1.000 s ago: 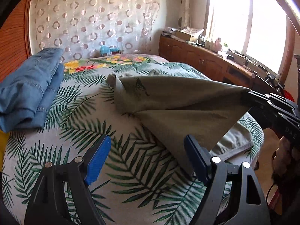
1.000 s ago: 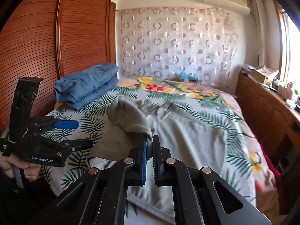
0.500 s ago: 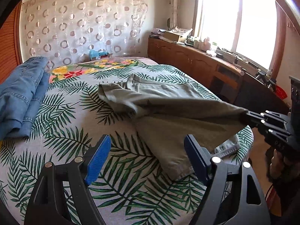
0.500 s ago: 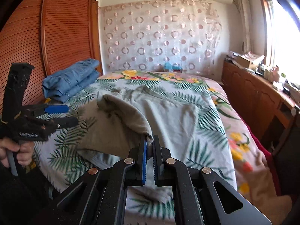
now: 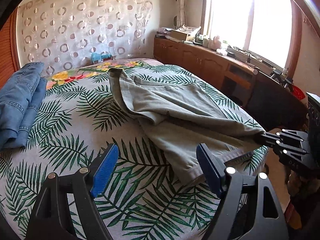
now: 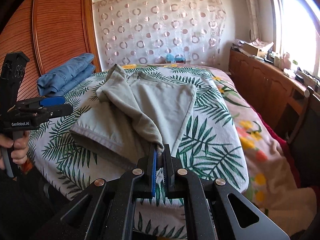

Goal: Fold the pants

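Right gripper [image 6: 159, 156], clamped on the pants [image 5: 180, 110] hem, has dragged the leg toward the bed [image 5: 70, 110] edge. Cloth now lower and flatter; left gripper [image 5: 156, 170] wide open, empty. Fold barely begun.

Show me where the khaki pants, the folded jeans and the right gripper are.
khaki pants [image 6: 164, 104]: right wrist view, flat seat panel.
folded jeans [image 5: 18, 98]: left wrist view, top layer.
right gripper [image 6: 159, 156]: right wrist view, between fingertips, clamping the pants.

one grey-green pants [image 5: 176, 108], one folded jeans stack [image 5: 18, 100], two tongs [image 5: 158, 168].

Pants [image 5: 180, 108] grey-green – bedspread [image 5: 66, 140] white w/ green fern print – jeans [image 5: 18, 100] blue.
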